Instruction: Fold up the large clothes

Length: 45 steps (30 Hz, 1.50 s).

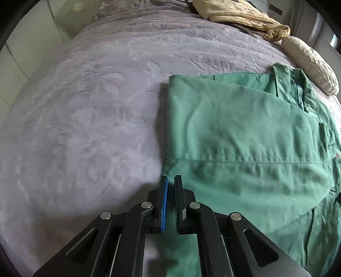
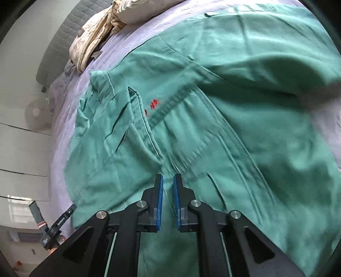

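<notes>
We find a bed covered by a lavender embossed bedspread [image 1: 89, 110], with pale wall panels beyond its far edge. On it lies a green work shirt [image 1: 245, 132], spread toward the right side of the left wrist view and partly folded: one panel is laid over the body, with a straight folded edge facing the bare bedspread. The collar [image 1: 283, 83] shows near the far end of the garment. The shirt's right and lower portions run out of the left view, so we cannot trace its full outline.

From the right wrist view, the shirt [image 2: 234, 132] fills most of the frame. Small red embroidery [image 2: 153, 104] is visible near the placket, but it is too blurred to read. Much of the cloth close to the camera is smeared.

The left gripper [image 1: 171, 181] sits over the near corner of the shirt, its fingers drawn nearly together with a narrow gap; we see no cloth between them. The right gripper [image 2: 168, 180] sits above the shirt's midsection, fingers likewise close with a slim gap and nothing visibly pinched.

At the head of the bed lie a crumpled beige quilt [image 1: 240, 17] and a cream pillow [image 1: 311, 64], both cut off by the frame edge. A grey padded headboard [image 2: 61, 42] shows in the right view. A dark handheld device [image 2: 53, 225] at the lower left cannot be identified.
</notes>
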Motion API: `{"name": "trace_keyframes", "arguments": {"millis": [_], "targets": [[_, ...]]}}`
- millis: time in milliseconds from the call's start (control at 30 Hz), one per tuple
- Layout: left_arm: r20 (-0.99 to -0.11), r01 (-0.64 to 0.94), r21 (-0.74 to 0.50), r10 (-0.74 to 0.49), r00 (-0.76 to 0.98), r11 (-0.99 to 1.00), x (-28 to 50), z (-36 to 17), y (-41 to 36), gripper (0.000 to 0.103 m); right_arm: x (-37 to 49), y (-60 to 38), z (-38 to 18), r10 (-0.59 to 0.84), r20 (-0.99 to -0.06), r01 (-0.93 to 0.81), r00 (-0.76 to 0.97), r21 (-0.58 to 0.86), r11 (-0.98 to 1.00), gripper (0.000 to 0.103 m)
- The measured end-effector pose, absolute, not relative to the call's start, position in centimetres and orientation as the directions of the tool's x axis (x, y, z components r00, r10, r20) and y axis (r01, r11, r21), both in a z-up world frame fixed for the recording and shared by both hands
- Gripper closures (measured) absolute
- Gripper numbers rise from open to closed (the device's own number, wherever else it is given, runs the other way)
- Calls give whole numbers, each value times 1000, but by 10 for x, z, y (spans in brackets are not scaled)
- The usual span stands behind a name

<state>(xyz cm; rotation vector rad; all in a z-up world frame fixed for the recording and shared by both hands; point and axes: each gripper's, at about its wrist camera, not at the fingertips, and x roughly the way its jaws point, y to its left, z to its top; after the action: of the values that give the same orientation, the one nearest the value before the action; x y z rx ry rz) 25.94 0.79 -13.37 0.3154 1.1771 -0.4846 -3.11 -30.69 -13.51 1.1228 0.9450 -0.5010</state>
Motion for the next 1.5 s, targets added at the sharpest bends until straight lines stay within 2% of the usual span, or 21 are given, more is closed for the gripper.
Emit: {"name": "trace_keyframes", "arguments": {"millis": [133,233,400,533,600,767,933,967,1000,1033,1100,1233,1300,1333,1500], "targets": [[-919,529,-119,-294,261,840,244,-116,27,96,-54,-294,-127,141,-830,734,540,547,402,79],[-946,547,-85,-241,219,833,231,-137,28,96,-61,-284,-126,158,-828,717,538,548,431,71],[-942,580,-64,-241,233,812,211,-142,44,96,-65,-272,-126,184,-829,699,529,548,460,70],[-958,564,-4,-166,235,826,199,-137,60,96,-73,-268,-122,197,-824,691,531,555,463,60],[-959,548,-3,-158,236,837,193,-132,67,96,-79,-267,-118,198,-822,691,534,559,458,58],[-959,521,0,-148,243,853,173,-116,68,96,-87,-267,-110,199,-814,686,546,570,452,38],[-957,544,-16,-171,235,839,153,-107,45,96,-93,-269,-106,201,-805,679,558,582,448,33],[-959,553,-17,-170,227,833,152,-107,40,82,-94,-270,-106,200,-802,676,563,586,447,33],[-961,560,-15,-166,220,828,155,-109,29,57,-95,-271,-105,199,-799,674,568,590,446,33],[-962,562,-1,-154,225,827,151,-107,22,0,-97,-272,-104,198,-796,672,572,593,443,32],[-948,566,32,-154,278,824,147,-101,15,1,-100,-275,-103,197,-791,670,580,600,437,32],[-952,611,2,-186,244,792,137,-95,-10,1,-109,-284,-103,189,-780,671,596,614,416,32],[-952,622,-2,-191,237,783,134,-93,-24,1,-115,-291,-104,184,-774,675,605,622,396,28],[-952,630,-5,-196,235,777,131,-91,-33,1,-119,-294,-105,182,-770,675,611,627,388,21],[-956,674,-6,-201,212,739,117,-93,-70,1,-139,-316,-104,152,-753,683,640,648,337,20]]}}
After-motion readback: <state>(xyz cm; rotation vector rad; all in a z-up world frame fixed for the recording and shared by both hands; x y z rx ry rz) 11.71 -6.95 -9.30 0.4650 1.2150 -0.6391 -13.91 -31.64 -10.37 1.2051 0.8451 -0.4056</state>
